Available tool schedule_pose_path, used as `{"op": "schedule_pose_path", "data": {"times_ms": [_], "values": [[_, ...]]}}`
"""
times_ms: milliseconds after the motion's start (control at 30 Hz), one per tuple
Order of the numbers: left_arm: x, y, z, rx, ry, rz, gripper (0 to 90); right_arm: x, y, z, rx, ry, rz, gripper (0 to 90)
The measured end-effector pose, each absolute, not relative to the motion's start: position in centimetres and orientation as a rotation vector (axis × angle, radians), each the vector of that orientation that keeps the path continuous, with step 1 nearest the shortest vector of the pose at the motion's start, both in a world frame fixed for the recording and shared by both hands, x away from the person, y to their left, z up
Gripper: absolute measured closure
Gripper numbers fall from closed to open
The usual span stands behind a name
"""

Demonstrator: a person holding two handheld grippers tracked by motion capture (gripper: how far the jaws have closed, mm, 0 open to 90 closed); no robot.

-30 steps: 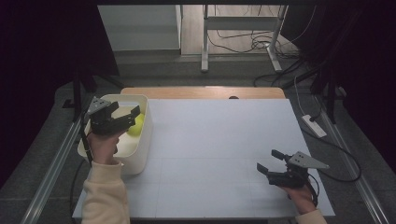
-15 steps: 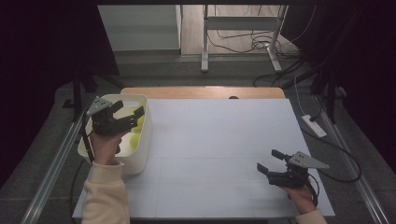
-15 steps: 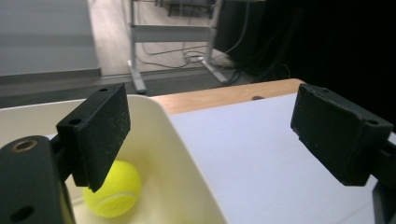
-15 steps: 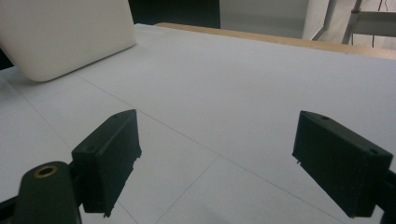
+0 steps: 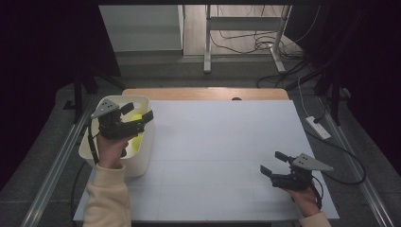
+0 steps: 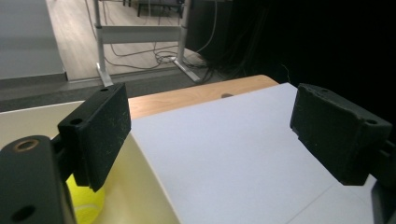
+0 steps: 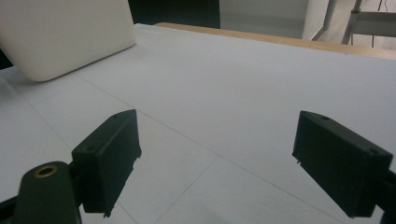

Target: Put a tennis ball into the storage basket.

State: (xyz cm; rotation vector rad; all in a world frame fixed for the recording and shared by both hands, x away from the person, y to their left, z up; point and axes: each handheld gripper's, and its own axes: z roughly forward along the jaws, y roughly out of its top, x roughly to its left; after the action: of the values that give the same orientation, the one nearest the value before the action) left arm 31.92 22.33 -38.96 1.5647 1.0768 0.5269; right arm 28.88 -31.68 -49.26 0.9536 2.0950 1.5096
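The left gripper [image 5: 137, 118] hangs over the white bin [image 5: 142, 163] at the left edge of the counter [image 5: 222, 156], its jaws standing apart with nothing between them. A yellow-green ball [image 5: 136, 142] lies down inside the bin, below and just behind the jaw tips as the high view shows it; in the left gripper view the ball [image 6: 86, 200] sits low beside the left jaw, under it rather than between the two, and the jaws point out across the bin's rim toward the bare counter top. So the ball lies beneath this gripper, not ahead of it: I judge that the next move needs the wrist tipped down and the jaws lowered into the bin to straddle the ball. A ball has no long axis, so any approach angle should do, as long as the bin wall [image 6: 149, 186] leaves room for the near jaw.

The right gripper [image 5: 272, 165] rests well apart at the counter's near right, jaws wide and empty, pointing toward the bin [image 7: 65, 37]. The left hand [image 5: 111, 149] is by far the nearer to the ball
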Motion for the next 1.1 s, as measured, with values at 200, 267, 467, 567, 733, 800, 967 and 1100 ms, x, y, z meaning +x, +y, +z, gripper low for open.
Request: {"op": "schedule_pose_path", "data": {"times_ms": [200, 267, 467, 567, 733, 800, 967, 1100], "values": [[31.9, 21.2, -38.9, 1.61, 1.044, 0.518, 13.4, 28.9, -31.7, -49.3, 0.951, 2.096, 1.507, 14.5], [31.9, 20.8, -38.9, 1.623, 1.035, 0.515, 13.3, 28.9, -31.7, -49.3, 0.95, 2.096, 1.508, 14.5], [31.8, 20.3, -38.9, 1.632, 1.017, 0.498, 13.2, 28.9, -31.7, -49.3, 0.951, 2.094, 1.509, 14.5], [31.4, 20.1, -39.0, 1.64, 0.998, 0.483, 13.6, 28.9, -31.7, -49.2, 0.95, 2.093, 1.509, 14.5], [30.8, 19.7, -38.9, 1.657, 0.966, 0.467, 13.6, 28.9, -31.7, -49.2, 0.95, 2.093, 1.51, 14.5], [30.7, 19.6, -38.9, 1.667, 0.957, 0.459, 13.6, 28.9, -31.6, -49.2, 0.952, 2.094, 1.509, 14.5], [30.3, 18.9, -39.4, 1.707, 0.931, 0.424, 13.3, 28.9, -31.7, -49.2, 0.952, 2.092, 1.511, 14.5], [29.6, 18.5, -40.1, 1.693, 0.905, 0.41, 13.3, 28.9, -31.7, -49.2, 0.949, 2.09, 1.514, 14.5]]}}
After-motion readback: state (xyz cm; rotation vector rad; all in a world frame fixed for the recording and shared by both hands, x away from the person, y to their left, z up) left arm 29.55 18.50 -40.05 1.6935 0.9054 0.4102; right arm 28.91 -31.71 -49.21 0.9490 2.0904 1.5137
